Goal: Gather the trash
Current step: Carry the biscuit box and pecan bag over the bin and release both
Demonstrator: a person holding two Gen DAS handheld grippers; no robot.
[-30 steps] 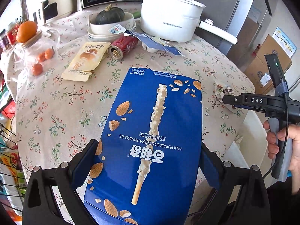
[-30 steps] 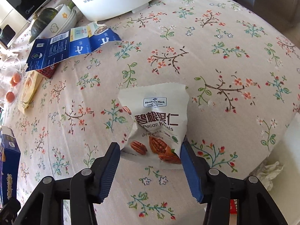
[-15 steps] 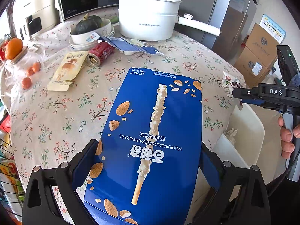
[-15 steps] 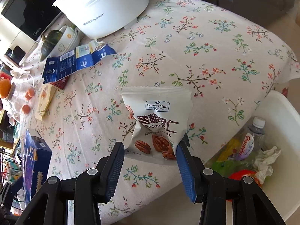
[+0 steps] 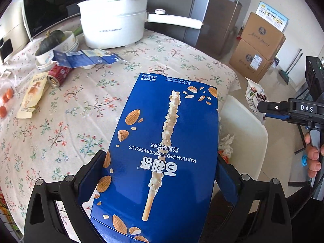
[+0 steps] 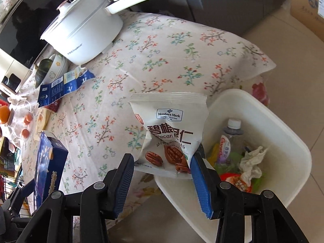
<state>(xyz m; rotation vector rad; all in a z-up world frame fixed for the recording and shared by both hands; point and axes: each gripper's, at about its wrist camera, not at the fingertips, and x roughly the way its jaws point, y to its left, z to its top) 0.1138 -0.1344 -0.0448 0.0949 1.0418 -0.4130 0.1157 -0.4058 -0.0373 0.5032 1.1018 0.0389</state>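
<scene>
My left gripper (image 5: 162, 174) is shut on a large blue biscuit box (image 5: 162, 141), held above the table's front edge; the box also shows in the right wrist view (image 6: 48, 162). My right gripper (image 6: 162, 174) is shut on a white pecan packet (image 6: 170, 133), held in the air over the near rim of a white trash bin (image 6: 283, 133). The packet (image 5: 254, 99) and the bin (image 5: 247, 125) also show in the left wrist view, to the right of the box. The bin holds a plastic bottle (image 6: 228, 139), a crumpled tissue (image 6: 251, 162) and wrappers.
On the floral tablecloth (image 5: 81, 109) lie a torn blue carton (image 5: 85, 59), a red can (image 5: 58, 75) and a beige snack wrapper (image 5: 32, 95). A white pot (image 5: 113, 26), a bowl with a squash (image 5: 54, 40) and oranges (image 6: 5, 114) stand behind. Cardboard boxes (image 5: 259, 46) stand on the floor.
My right gripper lifted the pecan packet off the table and carried it right, over the bin. My left gripper moved right with the blue box, towards the table edge.
</scene>
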